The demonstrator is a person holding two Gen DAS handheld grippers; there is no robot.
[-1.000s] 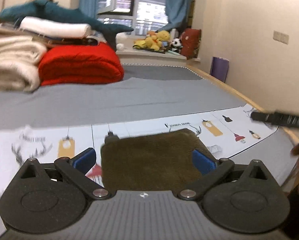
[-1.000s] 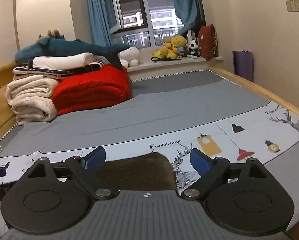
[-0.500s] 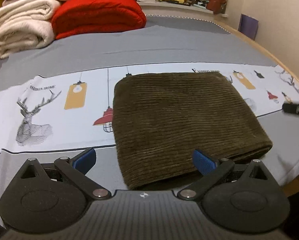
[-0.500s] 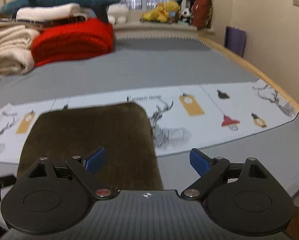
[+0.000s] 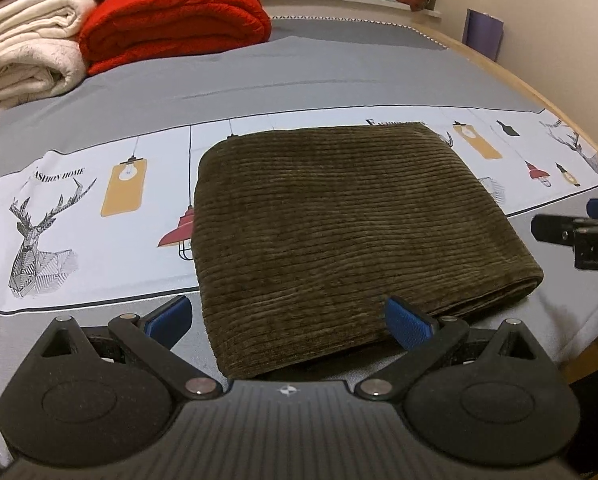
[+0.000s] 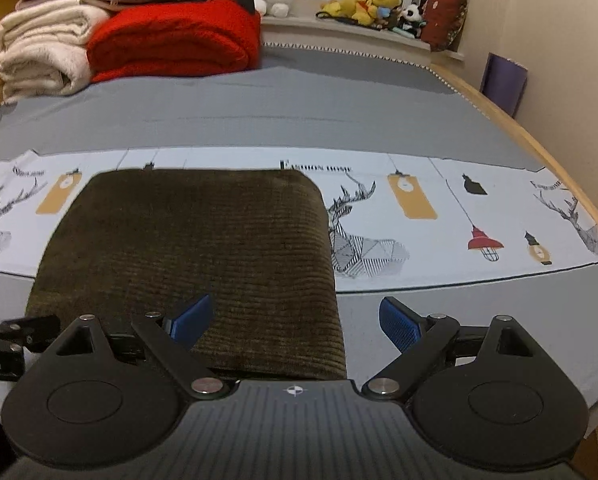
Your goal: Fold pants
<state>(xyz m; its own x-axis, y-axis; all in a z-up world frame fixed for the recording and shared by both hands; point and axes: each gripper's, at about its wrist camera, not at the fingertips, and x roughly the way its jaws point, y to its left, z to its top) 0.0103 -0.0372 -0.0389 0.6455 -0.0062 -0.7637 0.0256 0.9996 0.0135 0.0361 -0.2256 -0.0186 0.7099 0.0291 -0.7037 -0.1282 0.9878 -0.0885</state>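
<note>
Presently the dark olive-brown ribbed corduroy pants (image 5: 339, 224) lie folded into a thick, roughly square pad with rounded corners, flat on the white printed band of bedsheet with deer and lantern drawings (image 5: 71, 208). Ribs run crosswise in fine parallel ridges. Stacked layers show as a rolled fold along the right edge in the left wrist view; the near edge is cut off behind the gripper body in both views.

Left gripper (image 5: 287, 322): matte black housing, blue textured pads (image 5: 405, 322), fingers spread wide and holding nothing. They hang over the near edge of the pad; whether the pads touch the cloth cannot be told.

Right gripper (image 6: 297, 320): same build, fingers wide apart, nothing between them. Its left pad (image 6: 191, 318) sits over the corduroy (image 6: 187, 248), its right pad over bare sheet. Contact with the fabric cannot be judged.

Smooth grey bedsheet (image 6: 259, 116) covers the mattress beyond the printed band. At the far left stand a folded red fleecy blanket (image 5: 171, 24) and a rolled cream plush blanket (image 5: 23, 48), touching, with flat folded linens on top, partly cropped by the frame. Yellow and mixed soft toys (image 6: 375, 4) line the window sill, too small to detail. A purple flat panel (image 6: 505, 84) leans against the wall.
</note>
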